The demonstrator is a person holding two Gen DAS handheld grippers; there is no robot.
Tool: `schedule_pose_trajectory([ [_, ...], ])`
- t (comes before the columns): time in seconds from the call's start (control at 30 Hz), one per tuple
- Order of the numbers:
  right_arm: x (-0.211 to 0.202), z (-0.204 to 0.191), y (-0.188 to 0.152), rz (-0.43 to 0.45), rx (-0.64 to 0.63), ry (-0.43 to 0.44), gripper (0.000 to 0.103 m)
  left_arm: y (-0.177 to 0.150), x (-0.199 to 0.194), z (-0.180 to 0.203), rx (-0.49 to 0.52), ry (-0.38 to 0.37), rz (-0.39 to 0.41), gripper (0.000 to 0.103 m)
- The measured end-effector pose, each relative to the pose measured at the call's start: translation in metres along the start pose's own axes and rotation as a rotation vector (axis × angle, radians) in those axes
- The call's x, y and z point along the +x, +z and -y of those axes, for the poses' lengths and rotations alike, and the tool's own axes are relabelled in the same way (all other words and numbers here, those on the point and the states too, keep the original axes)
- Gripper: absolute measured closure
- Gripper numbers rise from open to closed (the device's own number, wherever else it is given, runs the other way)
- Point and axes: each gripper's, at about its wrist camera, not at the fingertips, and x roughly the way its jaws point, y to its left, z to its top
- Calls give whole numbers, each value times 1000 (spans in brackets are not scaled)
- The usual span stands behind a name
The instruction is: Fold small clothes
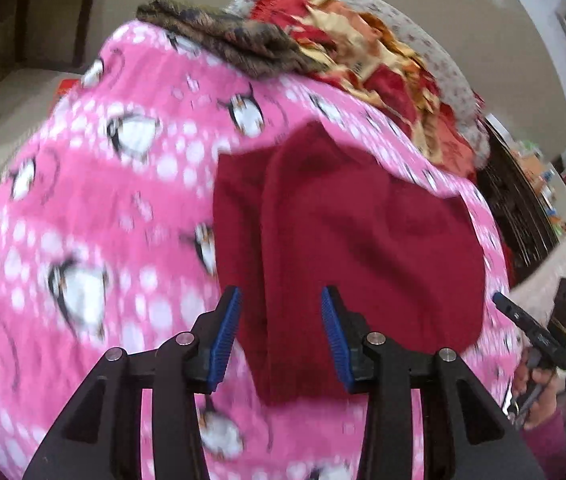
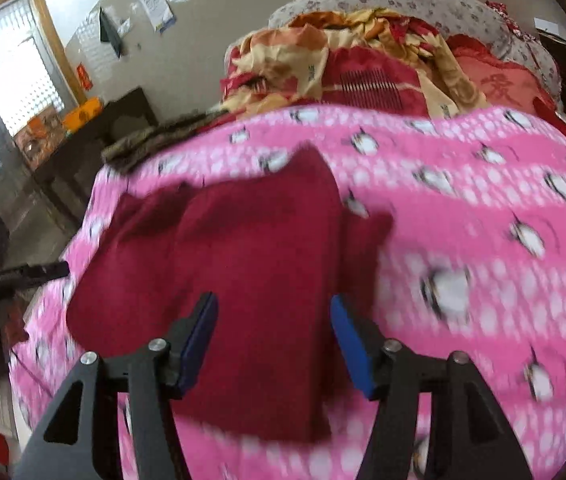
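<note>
A dark red garment (image 1: 347, 248) lies folded over itself on a pink penguin-print blanket (image 1: 95, 208), close to the blanket's near edge and toward its middle. In the left wrist view the left gripper (image 1: 281, 332) hangs above the garment's near end, its blue-padded fingers (image 1: 225, 336) spread wide with only red cloth showing between them; nothing is pinched. In the right wrist view the right gripper (image 2: 275, 340) sits likewise over the near part of the same garment (image 2: 243, 280), jaws wide apart and empty, one blue pad (image 2: 353, 354) over the garment's right edge where it meets the blanket (image 2: 483, 240). Whether either gripper touches the cloth cannot be told.

Both grippers point forward and down across the blanket from its near edge. Each appears at the side of the other's view, the right gripper gripped by a hand (image 1: 539, 392) in a maroon sleeve.

The pictures are motion-blurred. At the blanket's far edge lie a brown knitted piece (image 1: 223, 40) and a heap of red-and-gold patterned fabric (image 1: 383, 64) on a pale floral cover (image 2: 423, 0). Beyond are a beige wall, a dark wooden table (image 2: 95, 140) with orange items, and a bright latticed window (image 2: 7, 64).
</note>
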Motion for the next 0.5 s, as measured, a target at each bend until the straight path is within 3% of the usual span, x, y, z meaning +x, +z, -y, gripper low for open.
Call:
schedule_pose_trajectory([
  [0.13,-3,6,-32,-35,24,5,41,-33,7,6,78,-20,-65,83],
  [0.27,6,11,-45,-37,75,20,41,-43,14,3,68,-41,-79,83],
  [0.4,19,10,-48,-38,93,24,41,-48,21,8,100,-64,-101,97],
  [0.47,25,7,-47,-43,101,34,50,-50,20,9,125,-53,-105,101],
  [0.5,26,6,-47,-45,100,45,64,-51,19,9,132,-44,-107,103],
])
